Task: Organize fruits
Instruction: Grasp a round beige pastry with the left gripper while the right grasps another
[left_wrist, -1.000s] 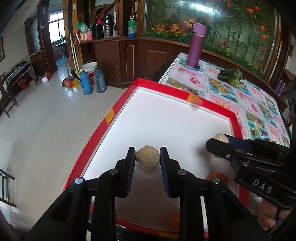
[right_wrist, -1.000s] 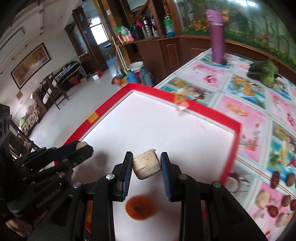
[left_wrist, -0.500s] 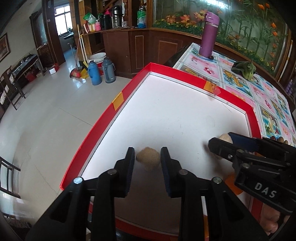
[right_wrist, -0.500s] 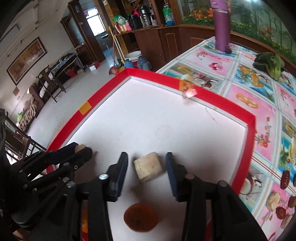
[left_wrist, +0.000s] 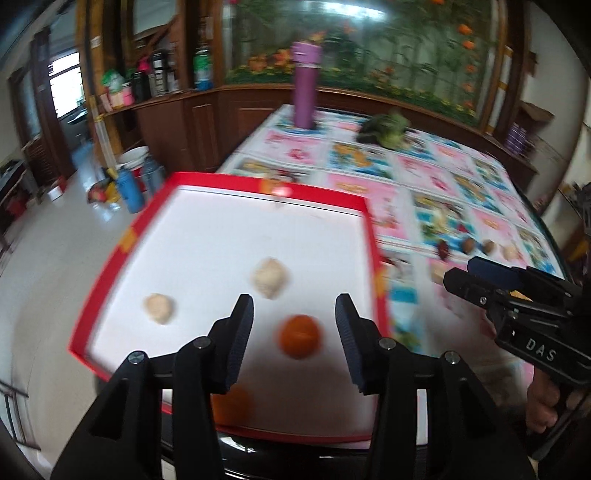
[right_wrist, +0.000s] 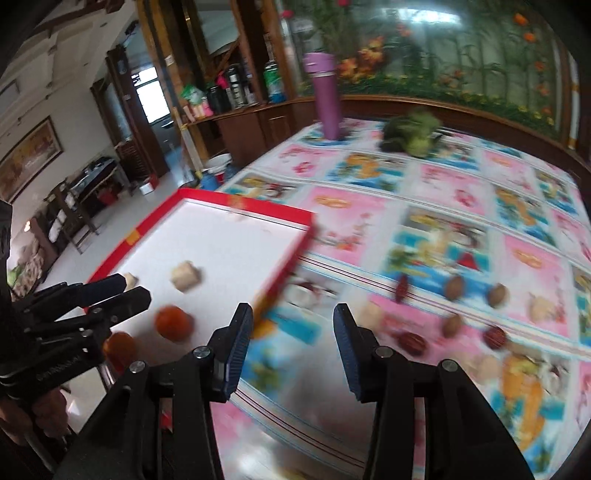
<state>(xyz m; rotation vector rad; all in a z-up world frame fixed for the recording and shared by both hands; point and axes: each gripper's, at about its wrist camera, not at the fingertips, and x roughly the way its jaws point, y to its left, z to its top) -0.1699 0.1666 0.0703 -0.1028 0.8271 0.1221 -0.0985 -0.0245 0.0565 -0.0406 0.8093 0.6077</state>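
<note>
While both views are blurred by motion, we see the left gripper (left_wrist: 293, 328) raised above the near part of the red-rimmed tray (left_wrist: 110, 273), its jaws spread wide and holding nothing. An orange fruit (left_wrist: 299, 335) lies on the tray floor in the gap between its fingers, and a second orange fruit (left_wrist: 232, 406) sits at the tray's near edge, partly hidden by the left finger. A round beige fruit (left_wrist: 159, 308) rests near the tray's left rim; a blocky pale fruit (left_wrist: 269, 281) lies toward the tray's middle.

We find the right gripper (right_wrist: 293, 343) beyond the tray's right rim, over the patterned tablecloth (right_wrist: 443, 192), jaws likewise wide and empty. Small brown and red fruits (right_wrist: 454, 288) lie scattered on the cloth to the right of the tray.

Compared with a second ago, each gripper has let go: the round fruit and the block, then clamped, now rest on the tray, and the right gripper has moved off the tray.
</note>
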